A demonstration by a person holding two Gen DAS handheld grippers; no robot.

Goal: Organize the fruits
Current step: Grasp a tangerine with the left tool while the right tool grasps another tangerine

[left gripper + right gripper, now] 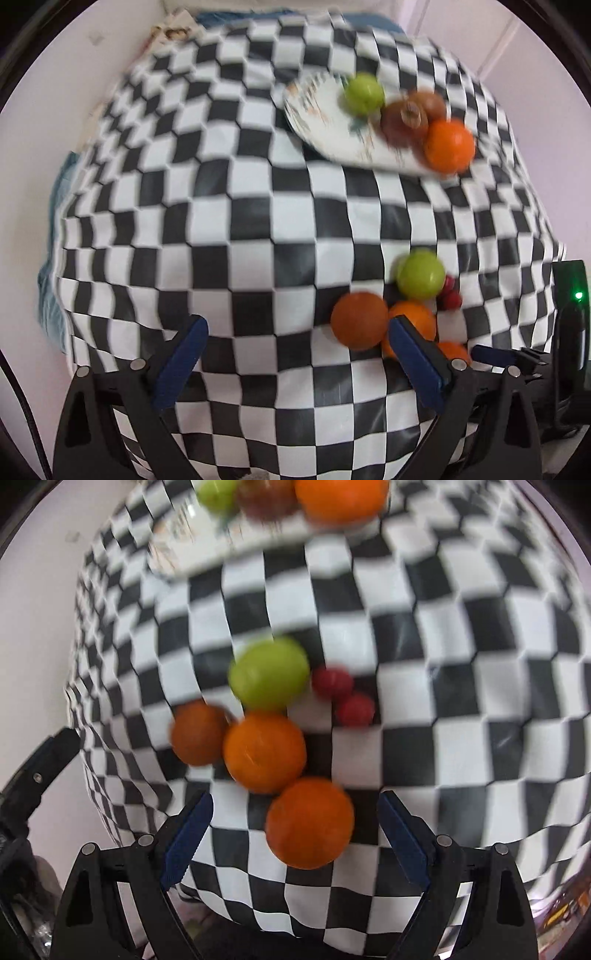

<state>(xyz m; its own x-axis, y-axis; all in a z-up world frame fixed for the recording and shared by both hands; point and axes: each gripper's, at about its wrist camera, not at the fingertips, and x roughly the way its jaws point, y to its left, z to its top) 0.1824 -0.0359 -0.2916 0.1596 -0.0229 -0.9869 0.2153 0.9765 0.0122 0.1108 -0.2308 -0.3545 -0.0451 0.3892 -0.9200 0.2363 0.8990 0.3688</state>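
With both hands angled down over the checkered table (258, 229), my left gripper (295, 354) has its fingers spread wide and nothing between them, only cloth; its right-hand finger (417, 362) overlaps an orange in the picture, contact not clear. My right gripper (295, 830) is also spread wide, with the nearest orange (309, 823) sitting in the gap, closer to the right-hand finger (402, 834) but clear of both pads, so nothing is gripped. Just beyond it, the loose pile: a second orange (264, 751) touching the first, a darker orange fruit (197, 733) on its left side, a green apple (269, 672) behind, two small red fruits (343, 696) beside the apple. Well apart at the far side, the plate (317, 118) carries a green apple (364, 94), two brown fruits (410, 116) and an orange (448, 146), bunched toward its right edge. Frames are motion-blurred.
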